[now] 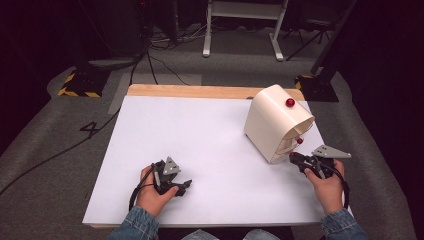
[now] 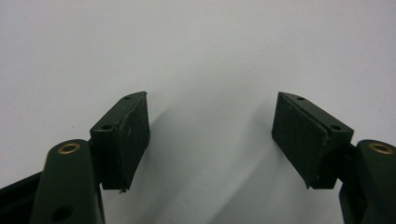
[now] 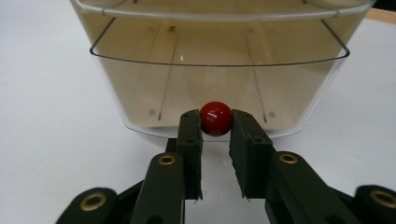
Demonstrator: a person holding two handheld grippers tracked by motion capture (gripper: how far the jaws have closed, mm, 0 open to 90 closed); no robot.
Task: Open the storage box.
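A cream drawer cabinet (image 1: 272,122) stands at the table's back right, with red ball knobs (image 1: 290,102) on its front. My right gripper (image 1: 295,158) is at the foot of that front, held by the person's right hand. In the right gripper view its jaws (image 3: 215,122) are shut on the red knob (image 3: 216,117) of a clear plastic drawer (image 3: 140,84), which sits pushed in. My left gripper (image 1: 184,186) rests low on the white table near the front left, in the person's left hand. Its jaws (image 2: 210,121) stand wide open over bare white surface, with nothing between them.
The white tabletop (image 1: 210,150) has a wooden strip (image 1: 190,91) along its far edge. Beyond the table lie grey carpet, black cables (image 1: 160,65) and white stand legs (image 1: 242,30).
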